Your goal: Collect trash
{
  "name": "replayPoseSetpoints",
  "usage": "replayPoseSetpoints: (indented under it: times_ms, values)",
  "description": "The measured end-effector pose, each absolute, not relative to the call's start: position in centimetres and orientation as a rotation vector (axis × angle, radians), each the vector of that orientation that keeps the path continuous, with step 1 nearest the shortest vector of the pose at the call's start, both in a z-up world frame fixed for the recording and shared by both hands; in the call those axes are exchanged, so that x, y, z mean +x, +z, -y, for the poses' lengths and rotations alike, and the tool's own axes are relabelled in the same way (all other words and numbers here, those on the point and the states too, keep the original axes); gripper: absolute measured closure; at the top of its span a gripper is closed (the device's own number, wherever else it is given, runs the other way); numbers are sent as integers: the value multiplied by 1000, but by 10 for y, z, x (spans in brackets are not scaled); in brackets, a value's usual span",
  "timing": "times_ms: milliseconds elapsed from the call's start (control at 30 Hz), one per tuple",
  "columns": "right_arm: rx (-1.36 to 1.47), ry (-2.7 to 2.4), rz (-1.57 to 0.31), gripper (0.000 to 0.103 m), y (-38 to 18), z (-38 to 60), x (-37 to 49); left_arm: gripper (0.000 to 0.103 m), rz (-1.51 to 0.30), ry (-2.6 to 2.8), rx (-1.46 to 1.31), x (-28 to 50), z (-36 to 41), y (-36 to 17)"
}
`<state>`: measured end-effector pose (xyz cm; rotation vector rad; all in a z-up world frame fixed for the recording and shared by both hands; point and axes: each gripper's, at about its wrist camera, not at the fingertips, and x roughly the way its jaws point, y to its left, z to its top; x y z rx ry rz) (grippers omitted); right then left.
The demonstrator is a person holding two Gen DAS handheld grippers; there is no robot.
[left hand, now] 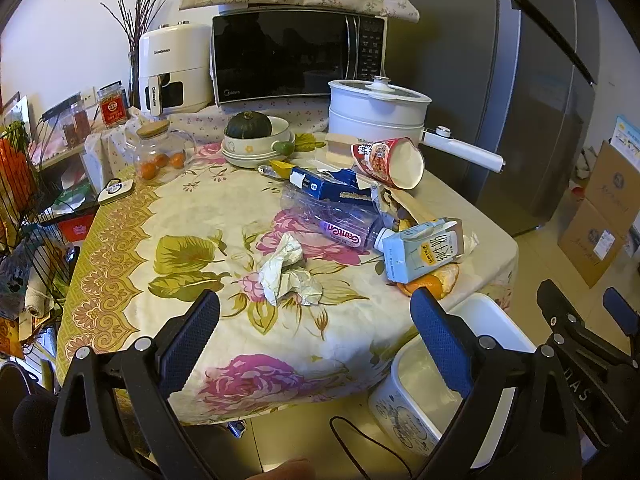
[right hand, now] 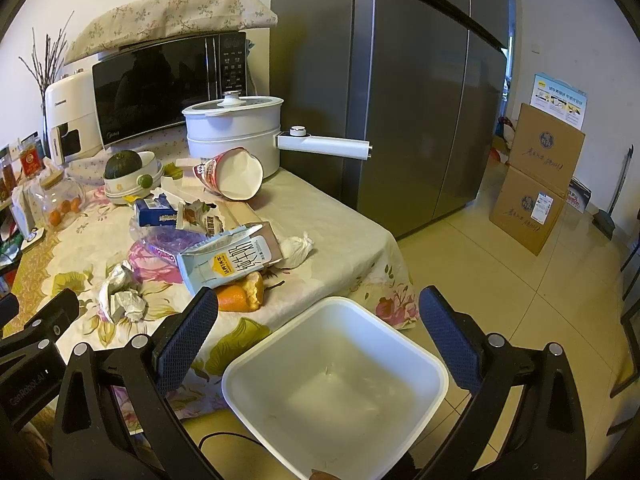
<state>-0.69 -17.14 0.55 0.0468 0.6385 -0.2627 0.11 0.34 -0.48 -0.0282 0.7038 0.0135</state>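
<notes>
The left gripper (left hand: 315, 316) hangs over the near edge of the flowered table (left hand: 132, 264) with its two blue-padded fingers (left hand: 192, 332) spread wide and nothing between them; neither pad touches anything. From this view, the crumpled paper wad (left hand: 289, 270) lies at about twelve o'clock of the gap between the fingers, just beyond the tips and apart from them. Further on, at about one o'clock, the trash is heaped together: a crushed clear plastic bottle (left hand: 340, 220) on its side, a blue box (left hand: 332, 186) resting behind it, a light-blue milk carton (left hand: 424, 250) lying tilted over an orange peel (left hand: 434, 282), and a tipped paper noodle cup (left hand: 390, 162) with its mouth facing the camera. The right gripper (right hand: 318, 320) is likewise wide open and empty, its fingers (right hand: 188, 336) poised above the white trash bin (right hand: 336, 384), which stands on the floor just beside the table's near corner; the bin's rim sits at six o'clock of the gap, and the pads are clear of it. In the right view the carton and peel lie at about eleven o'clock, near the left pad but not touching it. A white lidded pot (right hand: 234, 132) stands at the back of the table, before a microwave (right hand: 168, 84).
</notes>
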Motion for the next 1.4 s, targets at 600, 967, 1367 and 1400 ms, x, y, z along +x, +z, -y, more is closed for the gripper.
replayPoseSetpoints:
  times_ms: [600,967,1367,1400]
  values:
    - [43,-263,-645,7,5,170,-5,10,-708,14,-28,0,-6,-6]
    - [43,-264,-647,7,4,170,-4,10,-711,13,-29,1,-6,-6]
    - [44,-261,-659,7,-8,170,-5,10,-721,23,-32,0,-13,-13]
    - [45,-261,-660,7,-8,170,-5,10,-722,24,-33,-1,-14,-14]
